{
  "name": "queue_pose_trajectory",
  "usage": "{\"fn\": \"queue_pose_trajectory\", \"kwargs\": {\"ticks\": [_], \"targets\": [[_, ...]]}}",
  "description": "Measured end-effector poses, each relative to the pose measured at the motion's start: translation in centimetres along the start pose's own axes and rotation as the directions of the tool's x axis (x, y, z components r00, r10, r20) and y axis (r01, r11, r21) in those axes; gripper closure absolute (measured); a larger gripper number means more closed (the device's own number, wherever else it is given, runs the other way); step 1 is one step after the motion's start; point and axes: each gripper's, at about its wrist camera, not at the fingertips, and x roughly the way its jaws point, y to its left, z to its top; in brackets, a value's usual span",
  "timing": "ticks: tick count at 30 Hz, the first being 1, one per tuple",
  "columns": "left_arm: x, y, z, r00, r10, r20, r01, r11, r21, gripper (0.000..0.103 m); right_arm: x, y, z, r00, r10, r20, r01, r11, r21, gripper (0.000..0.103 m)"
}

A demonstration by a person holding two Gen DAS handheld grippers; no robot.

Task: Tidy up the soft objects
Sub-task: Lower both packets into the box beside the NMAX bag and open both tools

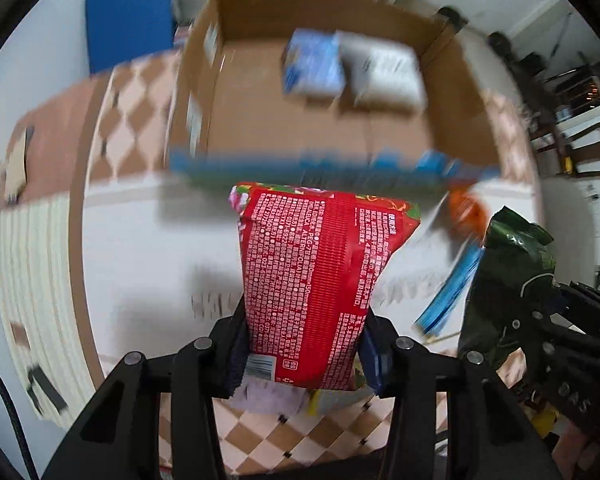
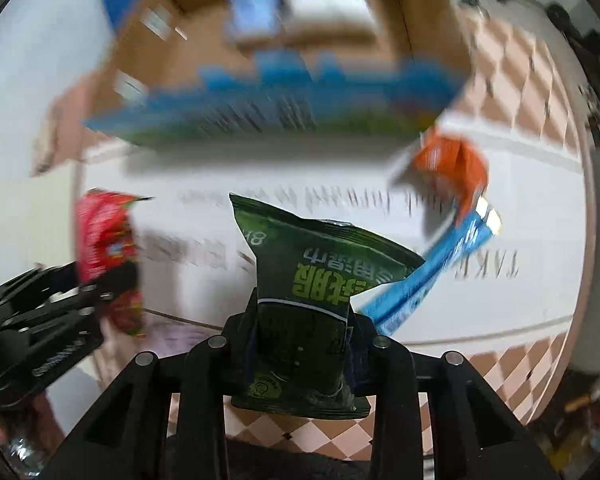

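My left gripper (image 1: 304,344) is shut on a red soft pack (image 1: 316,276) with white print and holds it upright above the white mat. It also shows in the right wrist view (image 2: 104,240) at the left. My right gripper (image 2: 302,332) is shut on a dark green soft pack (image 2: 304,280), which also shows in the left wrist view (image 1: 508,272) at the right. An open cardboard box (image 1: 452,132) stands ahead, with a blue pack (image 1: 312,64) and a white pack (image 1: 384,72) inside.
An orange pack (image 2: 452,164) and a long blue pack (image 2: 432,272) lie on the white mat (image 2: 340,200) to the right. The mat lies on a checkered floor (image 2: 512,80). A blue panel (image 1: 128,16) stands at the far left, a chair (image 1: 588,152) at the far right.
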Motion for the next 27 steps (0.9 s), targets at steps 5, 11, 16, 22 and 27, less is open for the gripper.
{"fn": "queue_pose_trajectory", "kwargs": {"ticks": [5, 11, 16, 22, 27], "targets": [[-2.9, 1.5, 8.1, 0.997, 0.038, 0.068, -0.038, 0.999, 0.001, 0.060, -6.7, 0.9, 7.4, 0.991, 0.032, 0.130, -0.025, 0.998, -0.052, 0.068], [1.9, 4.8, 17.0, 0.994, 0.107, -0.020, -0.108, 0.994, -0.026, 0.060, -7.4, 0.7, 17.2, 0.992, 0.038, 0.123, -0.036, 0.999, -0.012, 0.068], [6.7, 6.0, 22.4, 0.983, 0.128, -0.133, -0.133, 0.991, -0.029, 0.060, -3.3, 1.0, 22.4, 0.998, 0.017, 0.058, -0.017, 1.000, 0.008, 0.068], [11.4, 6.7, 25.6, 0.958, 0.144, -0.247, -0.159, 0.986, -0.043, 0.059, 3.9, 2.4, 24.7, 0.998, -0.019, -0.056, 0.017, 0.999, -0.039, 0.068], [13.7, 7.2, 26.5, 0.946, 0.152, -0.287, -0.174, 0.983, -0.053, 0.059, 7.4, 3.1, 24.7, 0.993, -0.016, -0.117, 0.009, 0.998, -0.055, 0.068]]}}
